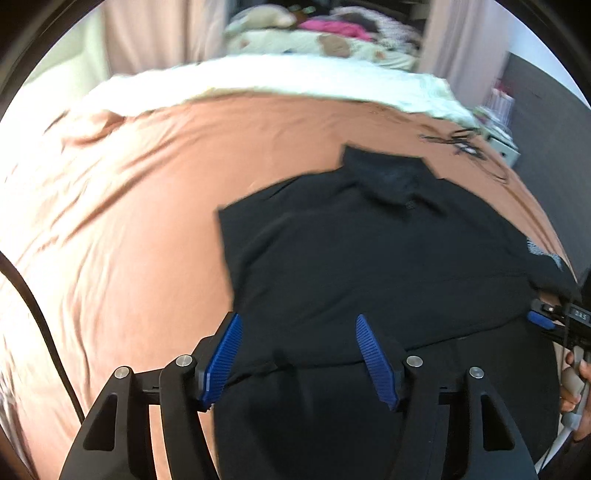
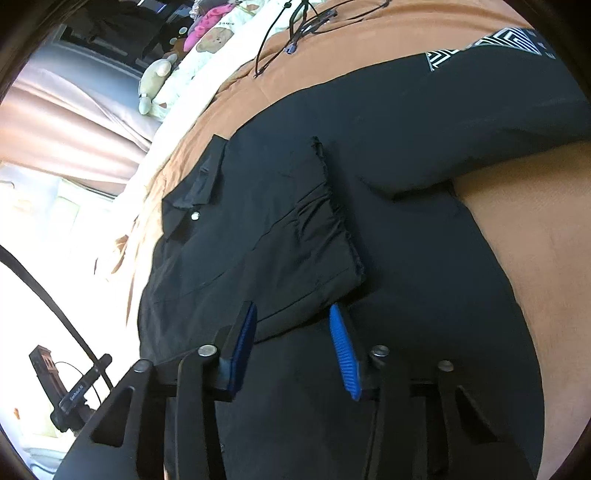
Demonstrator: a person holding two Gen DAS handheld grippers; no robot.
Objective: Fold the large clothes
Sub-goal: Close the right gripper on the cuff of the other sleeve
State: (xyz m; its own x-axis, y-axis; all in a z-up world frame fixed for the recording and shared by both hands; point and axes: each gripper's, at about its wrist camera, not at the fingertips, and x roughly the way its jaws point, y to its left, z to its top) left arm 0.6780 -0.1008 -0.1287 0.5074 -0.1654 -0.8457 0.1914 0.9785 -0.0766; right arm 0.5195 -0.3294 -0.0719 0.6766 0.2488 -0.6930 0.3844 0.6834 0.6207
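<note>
A large black jacket (image 1: 369, 266) lies spread on an orange bedsheet (image 1: 129, 221), collar toward the far side. My left gripper (image 1: 299, 325) is open, its blue fingers hovering over the jacket's near edge. My right gripper (image 2: 293, 314) is open over the jacket (image 2: 406, 221), just short of a folded-in sleeve cuff (image 2: 332, 229). A collar flap with a snap button (image 2: 194, 216) lies to the left. The right gripper also shows at the right edge of the left wrist view (image 1: 543, 317).
A white blanket (image 1: 277, 77) and a pile of pillows and clothes (image 1: 325, 33) lie at the far end of the bed. A black cable tangle (image 2: 295, 26) lies on the sheet beyond the jacket. A patterned black-and-white garment part (image 2: 491, 44) lies at the right.
</note>
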